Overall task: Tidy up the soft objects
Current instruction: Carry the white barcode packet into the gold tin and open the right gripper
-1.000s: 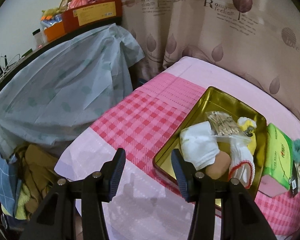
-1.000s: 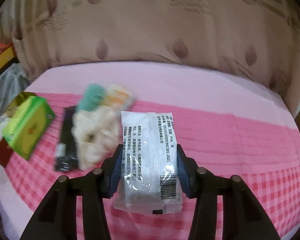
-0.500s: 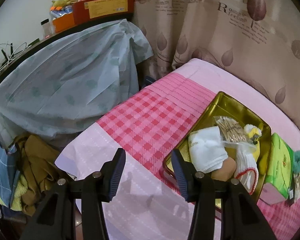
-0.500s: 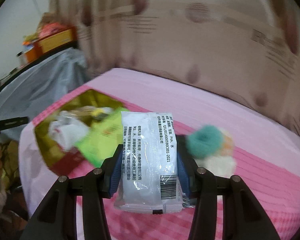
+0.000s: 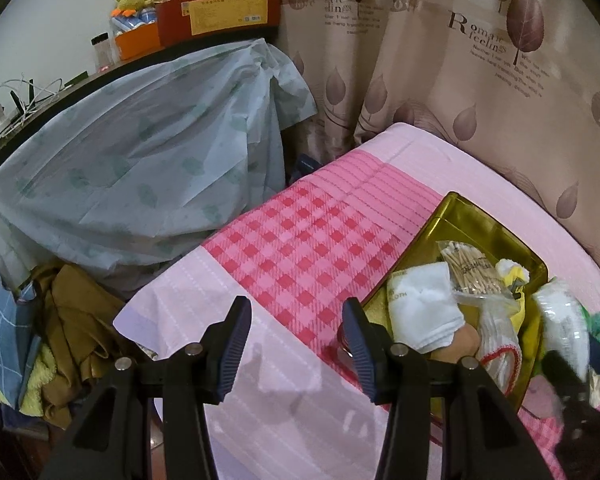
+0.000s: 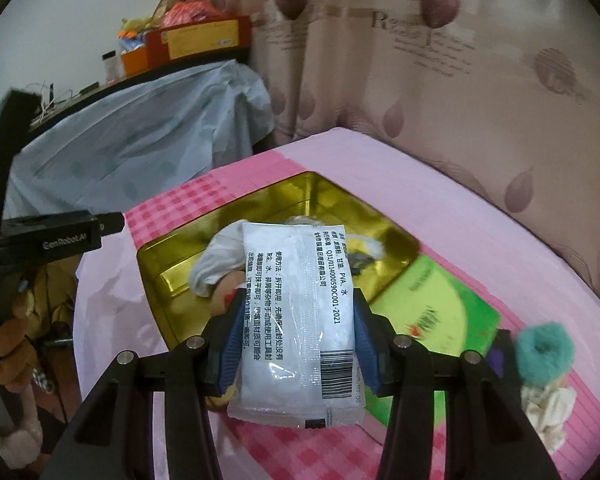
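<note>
My right gripper [image 6: 296,356] pinched the white packet [image 6: 300,320] above the crowded gold tin [image 6: 172,264], left fingers [image 5: 232,344] spread empty; released there, the packet could slide off the pile.

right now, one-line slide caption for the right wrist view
Right gripper carries a white sealed packet toward the gold tin tray on the pink checked cloth.

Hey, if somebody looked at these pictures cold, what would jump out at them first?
Probably the white printed packet clamped in the right gripper, filling the middle of its view above the gold tin tray. Next, the pink checked cloth under the open, empty left gripper, with white cloths and a bag of sticks piled in the tray.
</note>
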A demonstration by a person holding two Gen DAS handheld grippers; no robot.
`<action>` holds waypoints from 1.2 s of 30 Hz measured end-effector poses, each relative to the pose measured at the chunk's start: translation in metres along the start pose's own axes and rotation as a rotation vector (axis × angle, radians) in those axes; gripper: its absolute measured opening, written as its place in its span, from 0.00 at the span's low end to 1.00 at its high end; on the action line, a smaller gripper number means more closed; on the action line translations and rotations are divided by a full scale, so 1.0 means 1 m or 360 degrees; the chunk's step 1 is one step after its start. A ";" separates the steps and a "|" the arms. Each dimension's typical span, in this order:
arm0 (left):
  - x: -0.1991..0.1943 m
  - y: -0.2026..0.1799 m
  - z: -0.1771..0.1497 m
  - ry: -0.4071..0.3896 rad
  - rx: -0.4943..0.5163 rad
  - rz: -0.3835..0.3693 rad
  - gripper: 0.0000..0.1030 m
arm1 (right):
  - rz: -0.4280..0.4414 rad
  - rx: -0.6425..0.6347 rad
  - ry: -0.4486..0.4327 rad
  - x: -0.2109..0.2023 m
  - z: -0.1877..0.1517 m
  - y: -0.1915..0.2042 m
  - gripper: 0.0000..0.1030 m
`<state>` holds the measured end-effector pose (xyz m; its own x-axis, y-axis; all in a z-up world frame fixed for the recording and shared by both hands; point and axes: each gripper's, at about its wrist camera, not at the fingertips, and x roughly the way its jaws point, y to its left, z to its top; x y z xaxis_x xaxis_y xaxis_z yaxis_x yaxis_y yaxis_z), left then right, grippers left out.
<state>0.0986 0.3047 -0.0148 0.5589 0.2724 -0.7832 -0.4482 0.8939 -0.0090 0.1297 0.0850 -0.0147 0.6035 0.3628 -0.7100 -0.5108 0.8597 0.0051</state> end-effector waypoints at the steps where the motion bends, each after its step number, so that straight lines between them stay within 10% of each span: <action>1: 0.000 0.001 0.000 0.0001 -0.0003 0.0004 0.47 | 0.0005 -0.0008 0.0007 0.004 0.001 0.002 0.43; 26: 0.004 0.007 0.002 0.0034 -0.0047 0.0011 0.47 | 0.0009 0.0007 0.0080 0.070 0.016 0.019 0.46; 36: 0.003 -0.001 0.001 0.0024 0.0002 -0.0005 0.47 | 0.0055 0.0056 -0.0011 0.041 0.013 0.015 0.72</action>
<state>0.1017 0.3049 -0.0169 0.5498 0.2643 -0.7924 -0.4455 0.8952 -0.0105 0.1545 0.1169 -0.0344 0.5900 0.3948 -0.7043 -0.5097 0.8587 0.0544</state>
